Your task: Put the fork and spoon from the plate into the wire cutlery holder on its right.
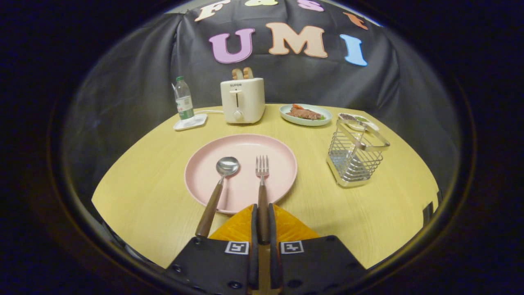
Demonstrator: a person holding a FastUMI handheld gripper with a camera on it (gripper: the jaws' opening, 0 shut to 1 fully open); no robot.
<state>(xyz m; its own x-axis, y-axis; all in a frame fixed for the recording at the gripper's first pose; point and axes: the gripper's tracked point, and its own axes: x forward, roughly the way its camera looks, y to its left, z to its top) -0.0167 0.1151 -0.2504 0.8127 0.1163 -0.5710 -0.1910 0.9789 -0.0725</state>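
A pink plate (245,143) lies in the middle of the yellow table. On it rest a spoon (217,186) and a fork (262,180), both with brown wooden handles reaching off the plate's near rim. My gripper (263,223) is shut on the fork's handle, both fingers pressing its sides; the tines still lie on the plate ahead of the fingers. The spoon lies left of the fingers, untouched. The wire cutlery holder (355,157) stands to the right of the plate, with nothing visible inside it.
Behind the plate stand a cream toaster (241,100) with bread in it, a water bottle (183,100) on a white coaster, a pale green plate of food (306,114), and a small dish (357,120) just behind the holder.
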